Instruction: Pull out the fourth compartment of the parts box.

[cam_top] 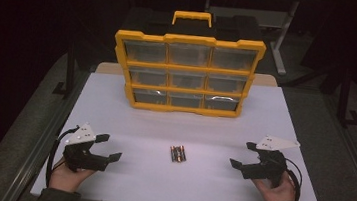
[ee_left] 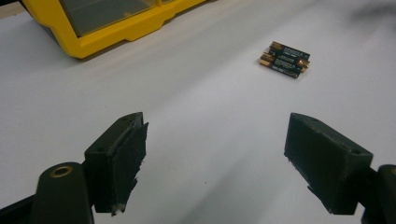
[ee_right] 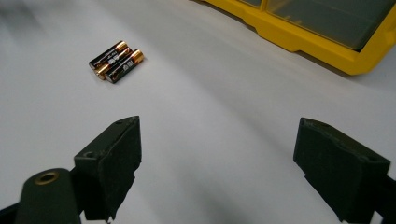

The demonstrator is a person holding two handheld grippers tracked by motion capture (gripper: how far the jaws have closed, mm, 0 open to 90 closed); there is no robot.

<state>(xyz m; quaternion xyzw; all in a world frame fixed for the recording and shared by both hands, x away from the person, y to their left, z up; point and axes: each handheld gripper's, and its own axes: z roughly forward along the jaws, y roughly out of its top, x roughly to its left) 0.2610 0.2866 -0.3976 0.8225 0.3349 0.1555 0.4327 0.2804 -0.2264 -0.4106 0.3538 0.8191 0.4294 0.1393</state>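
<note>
Both hand-held grippers, left (cam_top: pixel 109 147) and right (cam_top: pixel 242 155), wide open, empty; cylindrical batteries (cam_top: pixel 178 154) between, on smooth white table (cam_top: pixel 164 124).

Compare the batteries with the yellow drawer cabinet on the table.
The batteries are small, black and copper, and lie flat side by side mid-table; the yellow drawer cabinet is large, stands upright at the far edge, and has clear-fronted drawers. The batteries sit between the two grippers; the cabinet stands beyond them. Both rest on the white table, untouched.
</note>
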